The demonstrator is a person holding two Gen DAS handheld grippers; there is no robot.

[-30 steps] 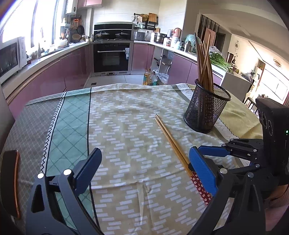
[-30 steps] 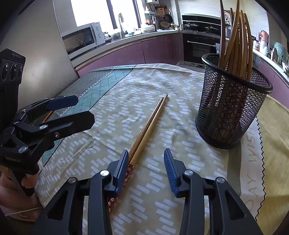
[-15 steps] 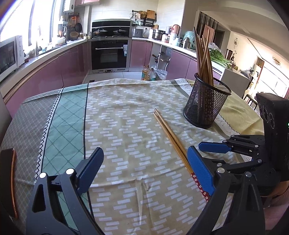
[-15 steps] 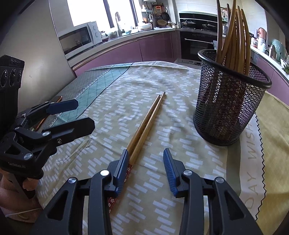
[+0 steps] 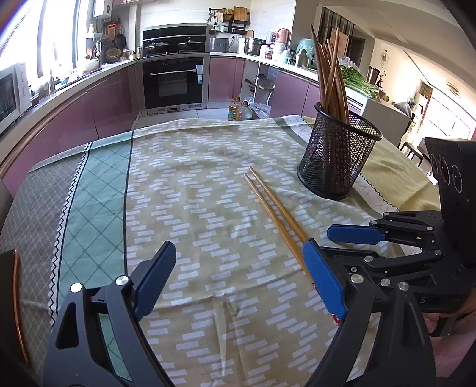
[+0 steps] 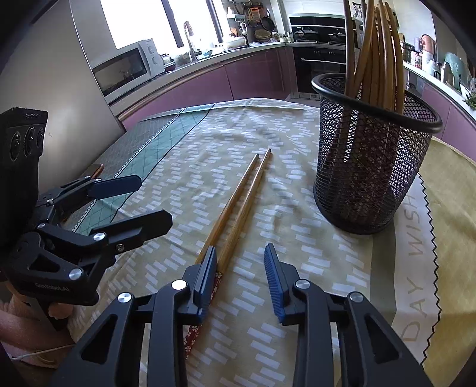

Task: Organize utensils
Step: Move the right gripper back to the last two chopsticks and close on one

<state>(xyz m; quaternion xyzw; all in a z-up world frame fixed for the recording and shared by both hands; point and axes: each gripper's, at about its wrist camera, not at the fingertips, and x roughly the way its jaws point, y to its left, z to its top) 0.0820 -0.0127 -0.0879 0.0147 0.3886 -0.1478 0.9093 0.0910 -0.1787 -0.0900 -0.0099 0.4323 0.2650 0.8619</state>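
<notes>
now the pair of chopsticks [image 6: 238,214] lies flat on the tablecloth [image 5: 193,208], near the mesh holder [image 6: 369,184]. right gripper [image 6: 241,268] has been narrowing, its left pad seemingly over one stick, nothing clamped. left gripper [image 5: 238,282], closing slightly, gapes beside them.

Sunlit kitchen, purple cabinets [image 5: 113,101], black built-in oven [image 5: 174,80], bright window [image 6: 136,20], microwave [image 6: 125,68]
</notes>
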